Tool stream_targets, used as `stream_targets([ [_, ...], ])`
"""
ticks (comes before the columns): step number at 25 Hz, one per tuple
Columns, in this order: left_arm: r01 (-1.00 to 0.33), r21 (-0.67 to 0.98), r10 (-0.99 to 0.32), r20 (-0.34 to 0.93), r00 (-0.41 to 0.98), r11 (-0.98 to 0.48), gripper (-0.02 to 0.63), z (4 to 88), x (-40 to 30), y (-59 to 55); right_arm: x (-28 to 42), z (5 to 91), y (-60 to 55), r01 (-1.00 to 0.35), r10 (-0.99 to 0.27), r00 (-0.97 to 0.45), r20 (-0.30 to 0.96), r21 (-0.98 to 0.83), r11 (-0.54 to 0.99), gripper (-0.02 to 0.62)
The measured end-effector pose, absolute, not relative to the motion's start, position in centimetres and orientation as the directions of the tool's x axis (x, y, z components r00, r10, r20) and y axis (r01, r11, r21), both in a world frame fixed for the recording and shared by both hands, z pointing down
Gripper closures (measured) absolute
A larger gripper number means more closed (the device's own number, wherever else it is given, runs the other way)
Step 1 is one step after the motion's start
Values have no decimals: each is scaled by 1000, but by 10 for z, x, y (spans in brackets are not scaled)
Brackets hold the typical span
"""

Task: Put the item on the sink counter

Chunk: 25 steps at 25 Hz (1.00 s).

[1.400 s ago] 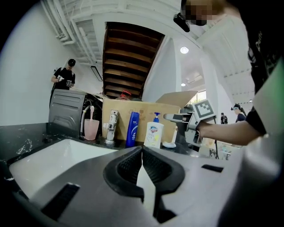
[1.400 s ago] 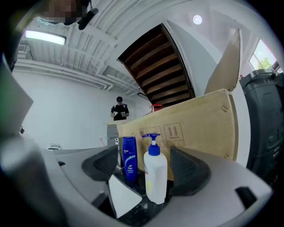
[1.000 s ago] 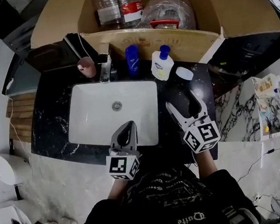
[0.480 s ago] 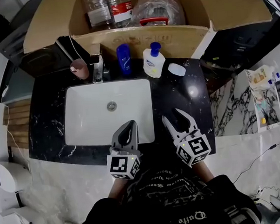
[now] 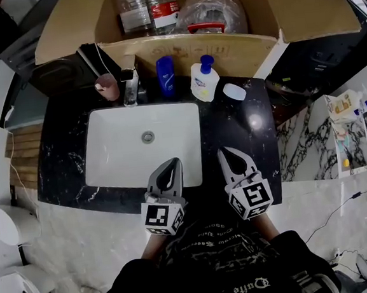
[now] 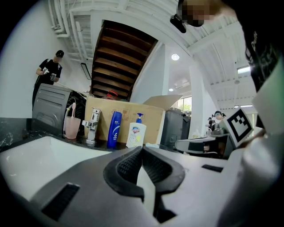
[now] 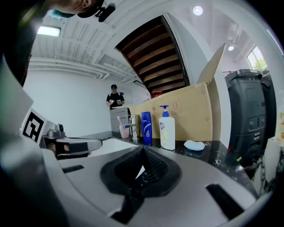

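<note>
Tongs and counter at a bathroom sink, seen from the person's side outward. Left tongs (image 5: pixel 171 165) are pressed together on nothing, poised over the front lip of the white sink basin (image 5: pixel 107 149). Right tongs (image 5: pixel 229 154) are closing down to tip contact, also on nothing, above the black marbled counter (image 5: pixel 250 143) just right of the basin. Both sit low and near the body, probably a resting pose clear of the goods.

Along the counter's back edge, kept off the basin and within reach of the faucet (image 5: pixel 130 86), stand a pink cup (image 5: pixel 107 87) with a toothbrush, a blue bottle (image 5: pixel 164 68) and a white pump bottle (image 5: pixel 204 80). A white soap bar (image 5: pixel 234 91) lies just beside the pump bottle. The task's item is not named; since neither pair of tongs carries anything, it is judged to be among these, already on the counter.

Behind them an open cardboard box (image 5: pixel 83 24) holds clear plastic bottles (image 5: pixel 146 9), one with a red label. Lettering on every label is too small to read.
</note>
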<state>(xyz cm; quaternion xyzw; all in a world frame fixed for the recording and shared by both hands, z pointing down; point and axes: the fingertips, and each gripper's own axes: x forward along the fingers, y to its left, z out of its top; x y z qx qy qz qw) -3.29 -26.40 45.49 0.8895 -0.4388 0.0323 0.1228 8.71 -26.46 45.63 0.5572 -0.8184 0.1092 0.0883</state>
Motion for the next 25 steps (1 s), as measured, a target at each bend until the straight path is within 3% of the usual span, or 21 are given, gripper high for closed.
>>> stream_targets([
  [25,-793,179,-772,183,609,-583,598,462,-16,-264,94,466,-272,-924,-880,-379,287,-72,375,597],
])
